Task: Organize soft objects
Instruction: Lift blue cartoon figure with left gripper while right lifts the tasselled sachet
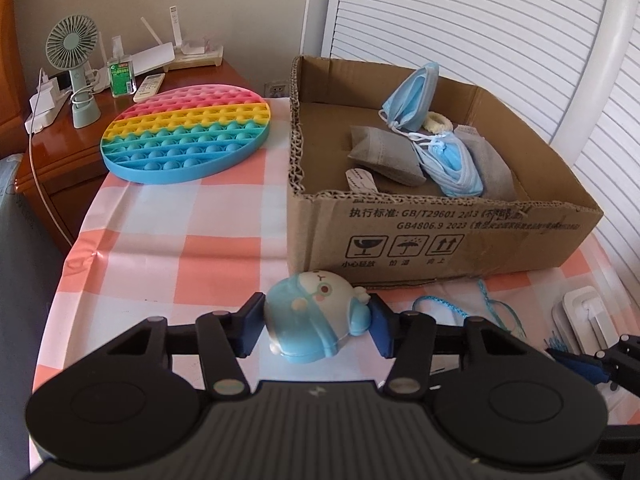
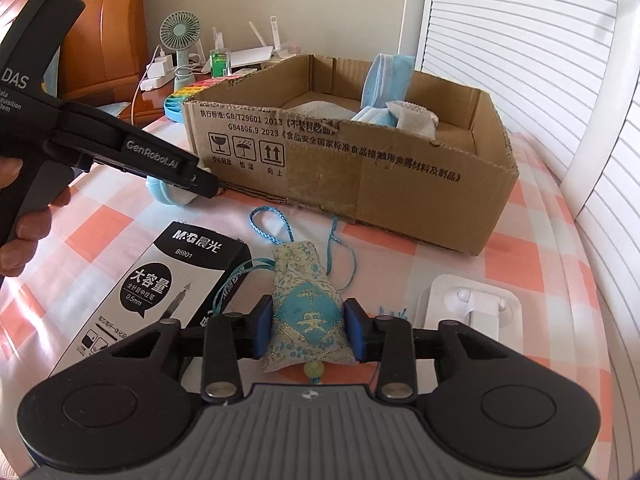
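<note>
A pale blue and white squishy animal toy [image 1: 316,312] lies on the checked cloth in front of the cardboard box [image 1: 440,232]. My left gripper [image 1: 316,326] is shut on it, a blue pad against each side. In the right wrist view an embroidered blue sachet [image 2: 306,300] with a blue cord lies on the cloth, and my right gripper [image 2: 309,330] is shut on its middle. That view also has the left gripper [image 2: 200,178] at the left, held by a hand, over the toy [image 2: 168,196]. Inside the box [image 2: 360,176] lie blue face masks [image 1: 412,100] and grey pouches [image 1: 384,156].
A round rainbow pop-it mat [image 1: 188,132] lies left of the box. A black pen carton [image 2: 160,292] sits left of the sachet and a white plastic holder [image 2: 472,312] to its right. On a wooden nightstand behind stand a green fan [image 1: 76,68] and chargers. White shutters rise at the right.
</note>
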{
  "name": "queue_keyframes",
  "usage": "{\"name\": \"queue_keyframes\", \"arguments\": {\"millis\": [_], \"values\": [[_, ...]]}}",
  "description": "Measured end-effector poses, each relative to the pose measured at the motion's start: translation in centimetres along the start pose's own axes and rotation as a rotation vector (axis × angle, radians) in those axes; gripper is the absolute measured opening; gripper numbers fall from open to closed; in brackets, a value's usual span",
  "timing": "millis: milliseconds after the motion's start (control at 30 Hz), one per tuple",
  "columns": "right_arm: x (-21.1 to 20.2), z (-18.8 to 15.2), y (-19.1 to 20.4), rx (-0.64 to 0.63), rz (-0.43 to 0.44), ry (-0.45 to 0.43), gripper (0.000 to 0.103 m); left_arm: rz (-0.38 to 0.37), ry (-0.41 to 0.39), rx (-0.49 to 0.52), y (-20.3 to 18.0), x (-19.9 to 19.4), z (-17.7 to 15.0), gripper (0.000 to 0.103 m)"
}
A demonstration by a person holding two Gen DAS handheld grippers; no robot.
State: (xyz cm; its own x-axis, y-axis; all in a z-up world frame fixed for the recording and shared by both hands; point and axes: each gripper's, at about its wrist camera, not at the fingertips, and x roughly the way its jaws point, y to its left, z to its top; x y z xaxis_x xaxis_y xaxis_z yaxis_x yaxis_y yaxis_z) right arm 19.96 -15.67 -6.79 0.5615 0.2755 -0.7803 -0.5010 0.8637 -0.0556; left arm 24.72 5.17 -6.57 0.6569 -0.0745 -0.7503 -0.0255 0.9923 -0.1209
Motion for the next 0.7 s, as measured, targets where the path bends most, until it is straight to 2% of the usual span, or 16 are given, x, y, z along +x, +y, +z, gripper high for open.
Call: {"name": "queue_keyframes", "arguments": {"millis": [233,700], "values": [[-1.3,0.3,0.3,-0.042,0.011,-0.004,0.035,-0.027,0.006,0.061,0.2,-2.1,-0.4,0.052],[-6.1,0.9,0.0,-0.072,0.034,-0.038,0.035,-0.105,0.017,0.192,-0.3,-8.1,-1.4,0.052]]}}
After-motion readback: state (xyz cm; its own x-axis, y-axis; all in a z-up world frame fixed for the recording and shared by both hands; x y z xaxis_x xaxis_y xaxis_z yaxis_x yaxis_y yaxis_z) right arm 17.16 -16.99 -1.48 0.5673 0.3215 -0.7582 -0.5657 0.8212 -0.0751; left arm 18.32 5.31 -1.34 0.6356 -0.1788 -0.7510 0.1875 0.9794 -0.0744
